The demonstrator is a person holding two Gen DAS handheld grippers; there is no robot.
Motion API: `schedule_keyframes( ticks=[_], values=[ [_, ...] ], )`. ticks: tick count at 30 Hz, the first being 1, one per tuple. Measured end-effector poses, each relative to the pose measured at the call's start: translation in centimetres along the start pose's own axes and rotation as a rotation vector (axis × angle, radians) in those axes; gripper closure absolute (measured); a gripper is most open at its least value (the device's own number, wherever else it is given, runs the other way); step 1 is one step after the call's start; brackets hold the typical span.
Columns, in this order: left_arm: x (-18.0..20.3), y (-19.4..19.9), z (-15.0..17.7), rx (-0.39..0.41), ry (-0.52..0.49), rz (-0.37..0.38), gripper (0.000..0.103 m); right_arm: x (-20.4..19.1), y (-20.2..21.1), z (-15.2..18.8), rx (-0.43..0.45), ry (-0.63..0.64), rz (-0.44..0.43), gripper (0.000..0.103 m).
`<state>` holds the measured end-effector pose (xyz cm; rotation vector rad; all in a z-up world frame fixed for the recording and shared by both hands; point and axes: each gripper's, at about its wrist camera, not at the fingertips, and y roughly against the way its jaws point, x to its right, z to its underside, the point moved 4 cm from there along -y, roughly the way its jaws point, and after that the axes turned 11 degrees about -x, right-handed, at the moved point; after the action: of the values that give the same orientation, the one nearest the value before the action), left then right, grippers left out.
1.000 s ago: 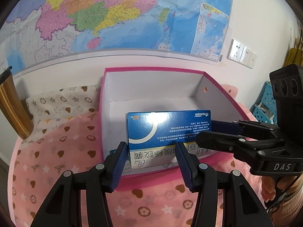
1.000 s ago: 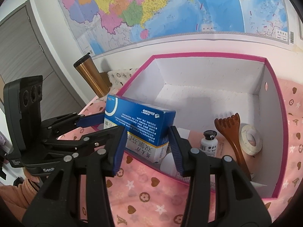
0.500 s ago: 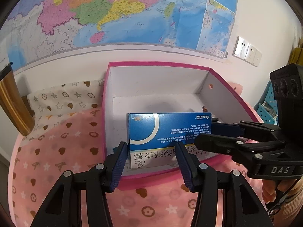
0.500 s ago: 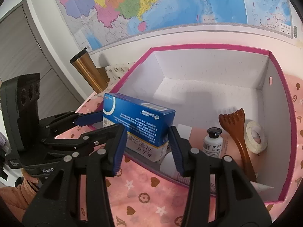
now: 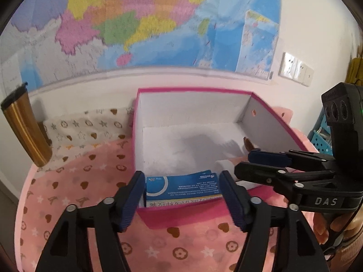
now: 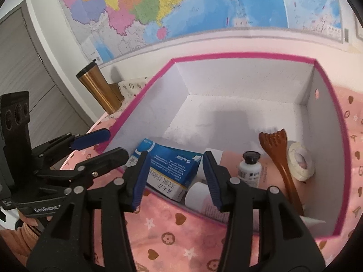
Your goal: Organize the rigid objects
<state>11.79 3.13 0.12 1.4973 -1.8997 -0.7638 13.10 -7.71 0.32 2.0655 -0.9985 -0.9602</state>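
Carton (image 6: 169,166), blue and white, lies inside the pink box (image 6: 240,55) at its near-left corner, tilted, one end against the near wall and partly resting on a white tube (image 6: 199,196). In the left wrist view the carton (image 5: 181,189) sits low behind the box's (image 5: 192,90) near wall, just ahead of the left gripper (image 5: 182,200) and framed between its fingers. Left gripper: jaws have just been opening; pads stand clear of the carton on both sides, nothing pressed. Right gripper (image 6: 175,179): jaws have opened slightly further; pads apart, carton seen between them but lying lower in the box, no contact visible. Left gripper (image 6: 99,146) also shows in the right wrist view, over the box's left near corner; right gripper (image 5: 245,165) shows in the left wrist view, reaching over the right side of the box. Ahead and right of the right gripper, inside the box: small white bottle (image 6: 248,168) with black cap, upright; brown wooden scratcher (image 6: 280,156) leaning just beside it; roll of tape (image 6: 300,161) against the right wall. Box stands on a pink patterned cloth (image 6: 172,233). Gold tumbler (image 6: 99,90) stands outside the box, far left, near the wall. Map (image 5: 136,22) on the wall behind.
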Motion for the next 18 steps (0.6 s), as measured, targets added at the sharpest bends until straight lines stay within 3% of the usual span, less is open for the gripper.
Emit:
schedule_keyframes(
  ticks=[2, 6, 10, 18],
  values=[
    [0.4, 1.0, 0.4, 0.035, -0.010, 0.009, 0.018, -0.5, 1.2, 0.6, 0.034, 0.029, 0.018, 0.047],
    [1.3, 2.7, 1.7, 0.089, -0.021, 0.026, 0.002, -1.5, 4.3, 2.8, 0.144, 0.100, 0.119, 0.024],
    [2.0, 3.4, 3.1, 0.106, -0.009, 0.016, 0.000, -1.3, 6.0, 5.3, 0.199, 0.103, 0.213, 0.007],
    [2.5, 2.5, 5.9, 0.066, 0.037, -0.032, 0.000, -0.6, 6.0, 8.7, 0.194, 0.054, 0.301, 0.006]
  ],
)
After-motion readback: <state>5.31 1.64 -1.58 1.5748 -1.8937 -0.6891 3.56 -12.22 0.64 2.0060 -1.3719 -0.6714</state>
